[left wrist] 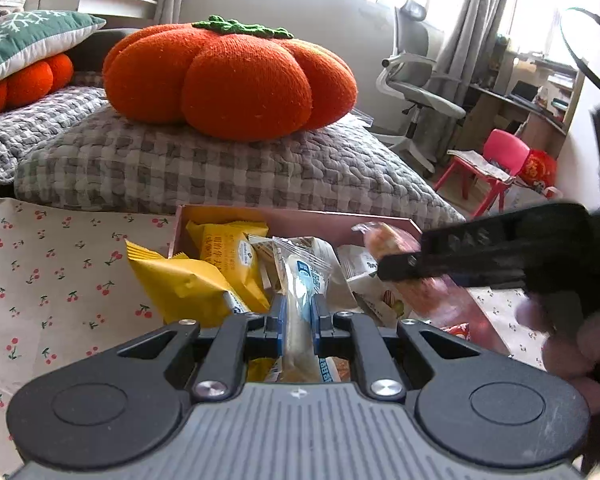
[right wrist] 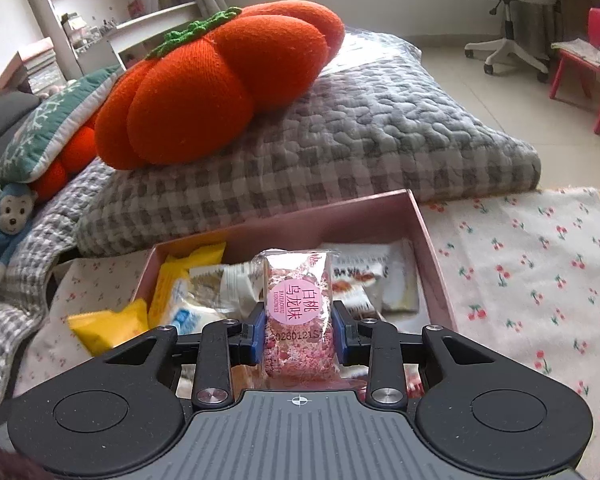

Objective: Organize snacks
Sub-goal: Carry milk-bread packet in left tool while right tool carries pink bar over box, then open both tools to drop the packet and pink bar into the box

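A pink box (left wrist: 300, 222) (right wrist: 432, 240) on a cherry-print cloth holds several wrapped snacks, yellow packets (left wrist: 228, 248) (right wrist: 172, 280) and white ones (right wrist: 384, 276). My left gripper (left wrist: 298, 312) is shut on a clear-wrapped white snack bar with a blue label (left wrist: 300, 300), held over the box. My right gripper (right wrist: 298, 328) is shut on a pink crumbly snack in clear wrap with a round pink label (right wrist: 298, 312), also above the box. The right gripper shows as a dark blurred shape (left wrist: 480, 256) in the left wrist view, with the pink snack (left wrist: 384, 240) in it.
A yellow packet (left wrist: 180, 284) (right wrist: 108, 324) lies over the box's left edge. Behind the box are a grey checked cushion (left wrist: 220, 168) (right wrist: 340, 140) with an orange pumpkin pillow (left wrist: 228, 76) (right wrist: 220, 84). An office chair (left wrist: 416, 80) and red child's chair (left wrist: 496, 164) stand farther right.
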The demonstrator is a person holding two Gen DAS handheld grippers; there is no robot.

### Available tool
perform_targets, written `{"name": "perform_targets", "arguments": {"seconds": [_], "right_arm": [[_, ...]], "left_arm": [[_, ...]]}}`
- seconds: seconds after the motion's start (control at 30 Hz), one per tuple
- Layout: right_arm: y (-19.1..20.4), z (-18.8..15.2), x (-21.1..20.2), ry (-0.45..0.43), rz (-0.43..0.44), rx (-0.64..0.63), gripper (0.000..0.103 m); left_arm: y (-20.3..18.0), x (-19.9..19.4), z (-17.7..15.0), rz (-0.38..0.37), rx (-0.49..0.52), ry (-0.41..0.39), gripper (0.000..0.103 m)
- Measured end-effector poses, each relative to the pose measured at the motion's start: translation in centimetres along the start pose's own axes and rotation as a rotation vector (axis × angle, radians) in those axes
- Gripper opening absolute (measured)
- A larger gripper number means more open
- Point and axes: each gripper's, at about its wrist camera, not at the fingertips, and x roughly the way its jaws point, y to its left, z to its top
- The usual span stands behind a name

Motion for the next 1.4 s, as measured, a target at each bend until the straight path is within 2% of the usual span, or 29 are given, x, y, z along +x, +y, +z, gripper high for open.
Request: {"name": "perform_targets", "arguments": {"seconds": [0.4,0.53,0.57,0.63,0.7,0.8,0.87,0.93,1.07,1.23,1.3,1.4], "right_arm": [[1.3,1.3,1.5,-0.020,-0.028,-0.011,0.032],[1.3,1.3,1.3,-0.030,-0.018,-0.004,0.036],[1.3,1.3,1.3,-0.026,-0.015,0.003,0.044],[1.2,1.2,0.9,-0.031,-0.019,0.014,0.056],[1.1,1.1,0.5,-0.037,-0.021,0.006,0.057],[0.9,1.0,-0.2,-0.035,-0.033,-0.006,0.063],[0.6,1.0,-0.8,-0.041,-0.044,-0.007,0.071],[0.3,1.0,-1.5,-0.048,-0.046,-0.005,0.074],[-0.4,0.6,-3.1,-0.054,-0.040,-0.010,0.081],[-1.3,-0.3,-5.1,-0.057,-0.036,-0.022,0.083],[-1.7,-0.6,-5.8,-0.056,-0.035,-0.025,0.084],[-2.1,-1.0,-7.0,-0.055,-0.032,-0.038,0.088]], "left_arm": [[0.2,0.5,0.0,0.004,0.003,0.036,0.012],[0.0,0.3,-0.1,0.021,0.030,0.029,0.016],[-0.1,0.5,-0.1,0.024,0.032,0.028,0.016],[-0.3,0.5,-0.2,0.027,0.045,0.030,0.021],[-0.7,0.4,-0.1,0.026,0.067,0.027,0.033],[-1.1,0.0,-0.1,0.019,0.080,0.024,0.046],[-1.3,-0.2,0.0,0.010,0.080,0.032,0.051],[-1.4,-0.7,-0.1,0.005,0.083,0.034,0.057],[-1.7,-2.0,-0.2,0.006,0.103,0.035,0.075],[-1.9,-3.0,-0.2,0.025,0.113,0.043,0.083],[-1.8,-3.3,-0.3,0.030,0.108,0.049,0.091],[-2.0,-3.9,-0.6,0.048,0.135,0.057,0.095]]}}
